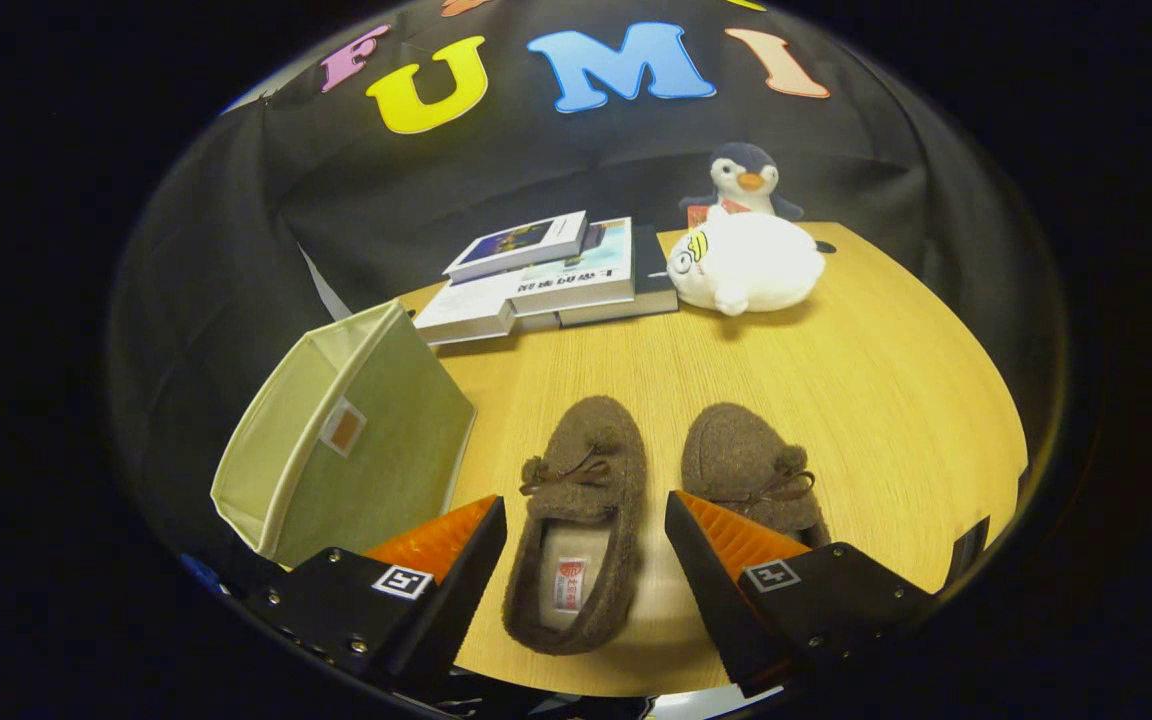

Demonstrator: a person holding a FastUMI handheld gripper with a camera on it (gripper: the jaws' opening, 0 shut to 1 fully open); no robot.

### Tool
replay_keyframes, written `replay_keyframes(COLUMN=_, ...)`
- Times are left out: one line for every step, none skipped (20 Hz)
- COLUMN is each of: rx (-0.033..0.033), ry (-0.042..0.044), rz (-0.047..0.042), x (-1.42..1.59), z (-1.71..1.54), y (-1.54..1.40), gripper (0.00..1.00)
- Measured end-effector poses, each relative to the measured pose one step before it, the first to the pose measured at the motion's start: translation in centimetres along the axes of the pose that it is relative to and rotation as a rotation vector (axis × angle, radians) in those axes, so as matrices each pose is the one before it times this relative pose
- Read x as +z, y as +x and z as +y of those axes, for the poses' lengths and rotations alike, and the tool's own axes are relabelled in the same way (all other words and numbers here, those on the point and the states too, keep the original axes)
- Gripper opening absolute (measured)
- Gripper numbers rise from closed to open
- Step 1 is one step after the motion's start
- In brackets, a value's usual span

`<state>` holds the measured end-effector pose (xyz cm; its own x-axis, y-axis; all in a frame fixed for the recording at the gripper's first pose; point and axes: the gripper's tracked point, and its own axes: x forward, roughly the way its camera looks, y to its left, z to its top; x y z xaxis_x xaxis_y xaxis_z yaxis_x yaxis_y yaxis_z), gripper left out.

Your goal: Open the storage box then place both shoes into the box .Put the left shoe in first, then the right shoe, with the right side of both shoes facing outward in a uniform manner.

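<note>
Two brown fuzzy slippers lie side by side on the wooden table (836, 400), toes pointing away from me. The left shoe (576, 520) lies between my fingers, with clear gaps on both sides. The right shoe (751, 465) sits just beyond the right finger (726, 545), which covers its heel. My gripper (586, 540) is open, above the left shoe and not touching it. The pale green fabric storage box (351, 440) stands left of the left finger (451, 555), at the table's left edge, tilted with its open mouth facing up and to the left.
A stack of books (546, 275) lies at the back of the table. A white plush toy (746, 265) rests to their right, with a penguin plush (744, 180) behind it. Bare tabletop stretches to the right of the shoes.
</note>
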<state>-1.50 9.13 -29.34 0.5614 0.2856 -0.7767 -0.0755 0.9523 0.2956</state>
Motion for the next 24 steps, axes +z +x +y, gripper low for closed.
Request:
replay_keyframes(rx=0.0008, ry=0.01417, rz=0.01781, x=-0.652, z=-0.106, y=0.36, gripper=0.97)
replay_keyframes(rx=0.00308, ry=0.01698, rz=0.0196, x=-0.592, z=-0.023, y=0.387, gripper=0.97)
replay_keyframes(rx=-0.00166, ry=0.01461, rz=0.02157, x=-0.597, z=-0.182, y=0.409, gripper=0.96)
replay_keyframes(rx=-0.00628, ry=0.00815, rz=0.02073, x=-0.553, z=-0.288, y=0.416, gripper=0.96)
replay_keyframes(rx=-0.00823, ry=0.00757, rz=0.02025, x=-0.558, z=-0.276, y=0.485, gripper=0.94)
replay_keyframes(rx=-0.01117, ry=0.00691, rz=0.02069, x=-0.446, z=-0.358, y=0.351, gripper=0.92)
replay_keyframes(rx=-0.00029, ry=0.01055, rz=0.01257, x=-0.352, z=-0.1, y=0.326, gripper=0.91)
replay_keyframes(rx=-0.0023, ry=0.01415, rz=0.00897, x=-0.13, z=-0.092, y=0.243, gripper=0.87)
replay_keyframes(rx=0.00293, ry=0.01472, rz=0.01009, x=-0.264, z=-0.03, y=0.28, gripper=0.78)
replay_keyframes(rx=0.00092, ry=0.01217, rz=0.01033, x=-0.094, z=0.004, y=0.225, gripper=0.77)
replay_keyframes(rx=-0.00238, ry=0.00324, rz=0.00545, x=0.02, z=-0.079, y=0.193, gripper=0.77)
replay_keyframes(rx=-0.00232, ry=-0.00103, rz=0.00864, x=-0.012, z=-0.024, y=0.098, gripper=0.77)
replay_keyframes(rx=-0.00324, ry=-0.002, rz=0.00489, x=-0.07, z=-0.069, y=0.167, gripper=0.77)
replay_keyframes(rx=0.00479, ry=0.00863, rz=-0.00032, x=0.11, z=0.009, y=0.022, gripper=0.77)
replay_keyframes(rx=0.00856, ry=0.0236, rz=-0.00257, x=0.133, z=0.128, y=0.313, gripper=0.64)
replay_keyframes(rx=0.00073, ry=0.02132, rz=0.01324, x=-0.191, z=0.004, y=0.031, gripper=0.51)
replay_keyframes(rx=0.00594, ry=0.01593, rz=0.01256, x=-0.366, z=-0.01, y=0.202, gripper=0.48)
replay_keyframes(rx=-0.02063, ry=0.02191, rz=-0.00469, x=0.115, z=-0.52, y=-0.126, gripper=0.49)
replay_keyframes(rx=0.01155, ry=0.0262, rz=0.0151, x=0.005, z=0.04, y=0.022, gripper=0.2)
replay_keyframes(rx=0.00782, ry=0.01099, rz=0.00936, x=-0.027, z=-0.007, y=-0.048, gripper=0.2)
replay_keyframes(rx=-0.00912, ry=-0.00583, rz=0.00433, x=-0.191, z=-0.356, y=-0.199, gripper=0.2)
replay_keyframes(rx=-0.0026, ry=0.03858, rz=-0.01927, x=0.814, z=0.043, y=0.273, gripper=0.2)
replay_keyframes(rx=0.01545, ry=-0.00041, rz=0.03666, x=-0.884, z=0.297, y=-0.638, gripper=0.01)
replay_keyframes(rx=0.00957, ry=0.01047, rz=0.00014, x=0.104, z=0.218, y=-0.079, gripper=0.01)
